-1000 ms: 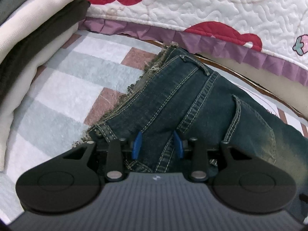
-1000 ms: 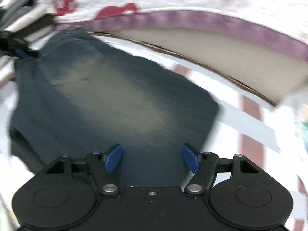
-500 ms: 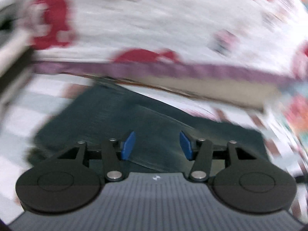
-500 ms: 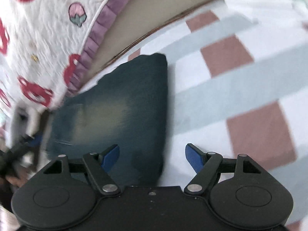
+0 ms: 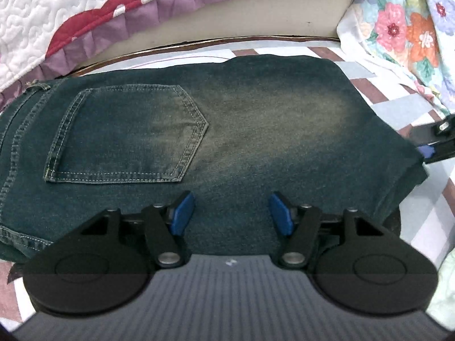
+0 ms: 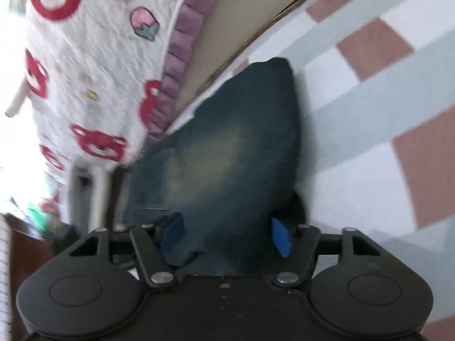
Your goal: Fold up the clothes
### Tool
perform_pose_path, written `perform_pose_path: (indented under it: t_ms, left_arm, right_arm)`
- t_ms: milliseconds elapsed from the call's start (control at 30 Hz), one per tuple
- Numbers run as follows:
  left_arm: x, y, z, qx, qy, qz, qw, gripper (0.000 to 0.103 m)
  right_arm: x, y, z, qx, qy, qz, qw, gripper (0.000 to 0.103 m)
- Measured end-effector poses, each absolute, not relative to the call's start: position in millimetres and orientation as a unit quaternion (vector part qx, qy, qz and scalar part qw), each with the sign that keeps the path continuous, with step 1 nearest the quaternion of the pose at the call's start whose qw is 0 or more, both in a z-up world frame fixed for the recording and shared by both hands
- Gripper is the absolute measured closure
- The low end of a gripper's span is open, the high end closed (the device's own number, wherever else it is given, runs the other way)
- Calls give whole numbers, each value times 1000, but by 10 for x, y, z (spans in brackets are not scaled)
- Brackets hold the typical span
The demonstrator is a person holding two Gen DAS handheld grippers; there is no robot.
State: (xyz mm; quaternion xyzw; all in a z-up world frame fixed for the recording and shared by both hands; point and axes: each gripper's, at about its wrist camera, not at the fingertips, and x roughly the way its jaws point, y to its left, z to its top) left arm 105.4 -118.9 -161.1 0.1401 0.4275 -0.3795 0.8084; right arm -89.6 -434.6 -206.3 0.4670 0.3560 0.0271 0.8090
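Note:
Folded dark blue jeans (image 5: 241,130) lie flat on a checked sheet, back pocket (image 5: 125,133) up. My left gripper (image 5: 231,213) is open, its blue pads over the near edge of the jeans, holding nothing. My right gripper (image 6: 226,234) is open at the folded end of the jeans (image 6: 227,164), with denim between its blue pads. A right gripper fingertip also shows at the jeans' right end in the left wrist view (image 5: 426,151).
A white quilt with red bears and a purple frill (image 5: 85,20) hangs along the far side above a beige bed base (image 5: 241,20). A floral cloth (image 5: 403,28) lies at the right. The checked sheet (image 6: 369,113) spreads to the right of the jeans.
My left gripper let go of the jeans' waistband and opened, then swung right to face the jeans' long side. My right gripper moved to the folded end and tilted.

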Motion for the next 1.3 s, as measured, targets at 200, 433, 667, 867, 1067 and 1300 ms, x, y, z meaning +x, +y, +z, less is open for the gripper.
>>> perform_pose_path:
  t_ms: [200, 433, 667, 867, 1067, 1300]
  left_arm:
    - [1054, -1201, -1626, 139, 428, -379, 809, 36]
    - [1016, -1287, -1623, 151, 417, -373, 815, 35]
    - [1056, -1225, -1559, 115, 419, -395, 809, 41]
    - [567, -1392, -1177, 84, 289, -542, 785, 45]
    - [145, -1780, -1302, 175, 271, -561, 762, 38]
    - [312, -1816, -1453, 202, 280, -504, 792, 87]
  right_arm:
    - [-863, -4329, -2330, 540, 320, -21, 778, 33]
    - [-750, -4111, -1881, 485, 315, -8, 816, 78]
    - [-576, -4112, -1605, 409, 340, 0, 847, 84]
    - [-664, -4245, -1689, 434, 335, 6, 837, 84]
    - [-601, -4256, -1542, 449, 323, 41, 832, 84]
    - [-596, -4300, -1636, 473, 342, 20, 811, 77]
